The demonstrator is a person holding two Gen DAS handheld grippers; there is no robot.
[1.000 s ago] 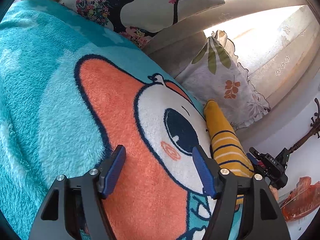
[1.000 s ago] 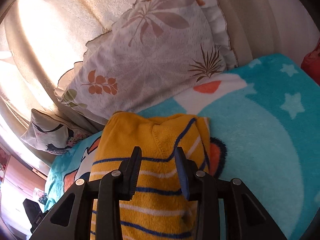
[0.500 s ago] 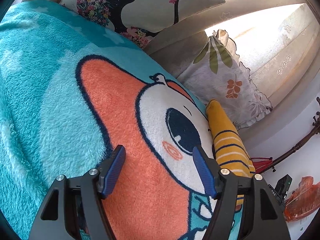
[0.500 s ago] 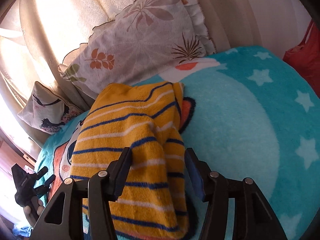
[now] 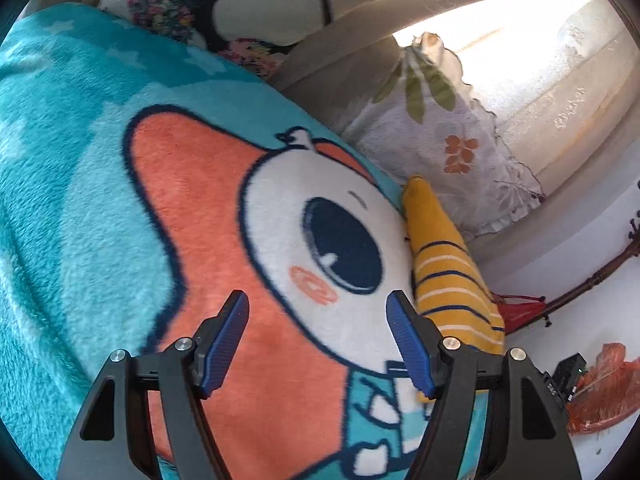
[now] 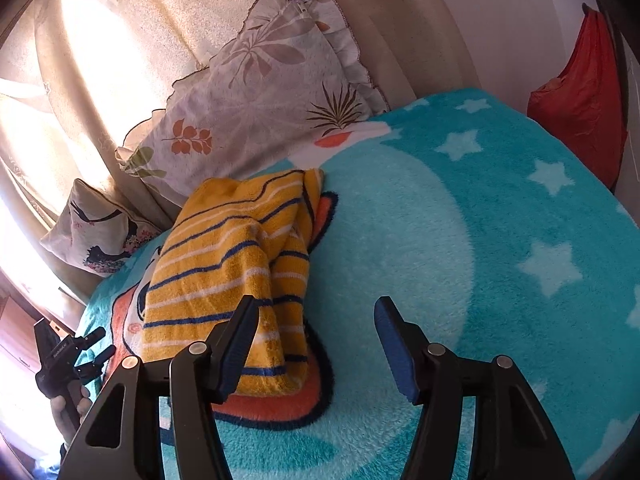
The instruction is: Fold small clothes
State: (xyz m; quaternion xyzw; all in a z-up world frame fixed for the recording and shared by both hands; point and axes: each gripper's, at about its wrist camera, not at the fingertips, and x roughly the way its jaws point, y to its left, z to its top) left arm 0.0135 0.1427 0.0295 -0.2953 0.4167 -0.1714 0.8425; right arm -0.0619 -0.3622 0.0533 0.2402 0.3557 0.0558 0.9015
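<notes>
The yellow striped garment (image 6: 236, 276) lies on the blue blanket (image 6: 460, 240) of the bed, already doubled over itself, with its far end near the leaf-print pillow (image 6: 264, 100). The right tongs (image 6: 312, 344) stand wide apart and hold nothing; their left finger is over the near right edge of the garment. The left tongs (image 5: 318, 338) are also wide apart and empty, above the orange and white cartoon print, with the garment (image 5: 448, 276) just to their right.

The fold looks nearly done, but the right side is bunched and one layer slides off the other. For a good finish, I think the right tongs should press and smooth this loose layer flat, pushing toward the pillow. The left tongs can hold the near left corner, so the soft cloth does not drag over the fluffy blanket.
</notes>
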